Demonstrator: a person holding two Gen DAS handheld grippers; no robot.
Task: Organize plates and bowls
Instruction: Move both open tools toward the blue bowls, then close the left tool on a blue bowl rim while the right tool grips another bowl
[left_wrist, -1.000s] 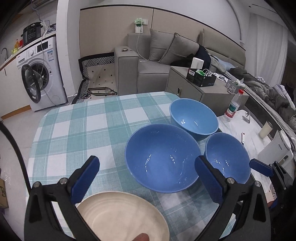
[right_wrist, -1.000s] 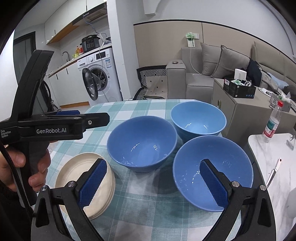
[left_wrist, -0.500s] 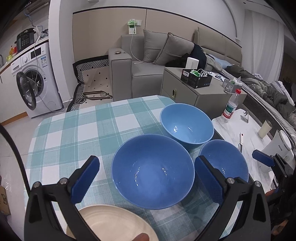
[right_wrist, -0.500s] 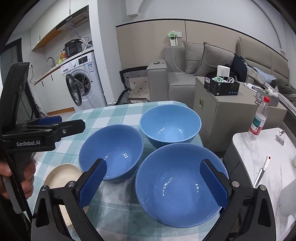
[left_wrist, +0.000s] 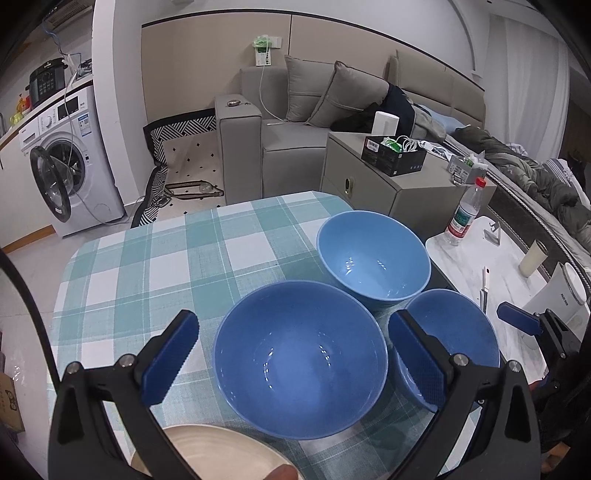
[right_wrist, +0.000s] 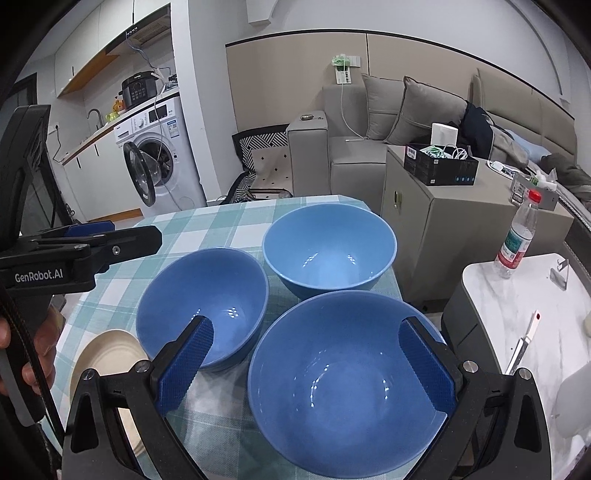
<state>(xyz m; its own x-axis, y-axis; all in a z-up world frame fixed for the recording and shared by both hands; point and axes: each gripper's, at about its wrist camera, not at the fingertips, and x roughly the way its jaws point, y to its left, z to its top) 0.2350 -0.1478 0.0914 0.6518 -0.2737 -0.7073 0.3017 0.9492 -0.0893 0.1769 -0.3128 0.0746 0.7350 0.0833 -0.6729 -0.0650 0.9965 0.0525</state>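
Three blue bowls stand close together on a teal checked tablecloth (left_wrist: 155, 266). In the left wrist view the middle bowl (left_wrist: 299, 373) lies just ahead of my open left gripper (left_wrist: 291, 354), framed by its fingers but untouched. The far bowl (left_wrist: 373, 254) and the right bowl (left_wrist: 454, 339) sit beyond it. A stack of cream plates (left_wrist: 221, 454) lies at the near left. In the right wrist view my open right gripper (right_wrist: 306, 363) hovers over the right bowl (right_wrist: 347, 387), empty. The middle bowl (right_wrist: 203, 306), far bowl (right_wrist: 328, 247), cream plates (right_wrist: 107, 358) and left gripper (right_wrist: 92, 240) also show.
The table's right edge runs just past the bowls. Beside it is a white marble side table (right_wrist: 517, 306) with a water bottle (right_wrist: 517, 240) and a small knife (right_wrist: 524, 343). A grey cabinet (right_wrist: 424, 206), sofa (left_wrist: 295, 140) and washing machine (left_wrist: 70, 162) stand behind.
Both grippers have shifted to the right. The right bowl now fills the gap between the right gripper's fingers. The middle bowl sits lower in the left view. Nothing was grasped.
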